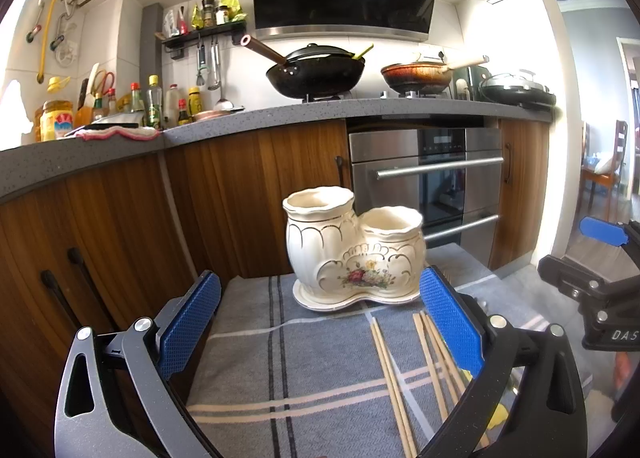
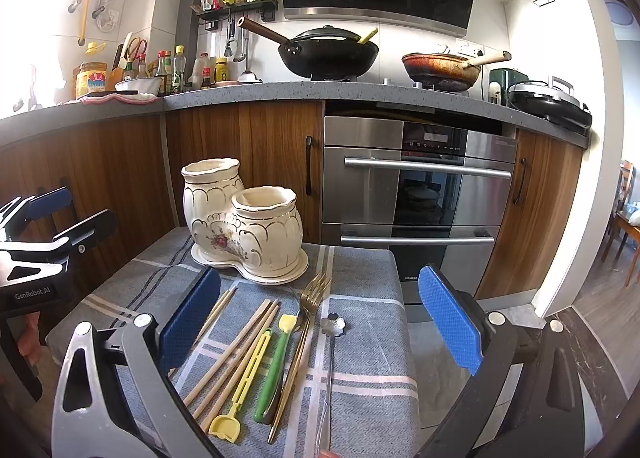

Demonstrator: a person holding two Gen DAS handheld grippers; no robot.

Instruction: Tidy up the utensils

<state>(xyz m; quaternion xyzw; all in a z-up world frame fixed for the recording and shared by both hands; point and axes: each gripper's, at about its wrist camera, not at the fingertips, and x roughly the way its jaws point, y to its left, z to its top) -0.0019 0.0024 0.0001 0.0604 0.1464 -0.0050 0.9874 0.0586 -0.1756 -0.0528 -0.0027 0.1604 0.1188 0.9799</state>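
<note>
jaws wide n empty on both. utensils (image 2: 280, 354) lie on the cloth right under the right gripper (image 2: 320, 322), long axes running away from it twd the ceramic holder (image 2: 244, 225). right's nearer imo.

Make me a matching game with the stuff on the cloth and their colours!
Things:
1. flower-painted double ceramic holder
2. long metal fork
3. plastic-handled spatula
4. slotted plastic scoop

Colours:
a. green handle
b. cream white
c. yellow
d. golden

Pairs: 1-b, 2-d, 3-a, 4-c
</note>
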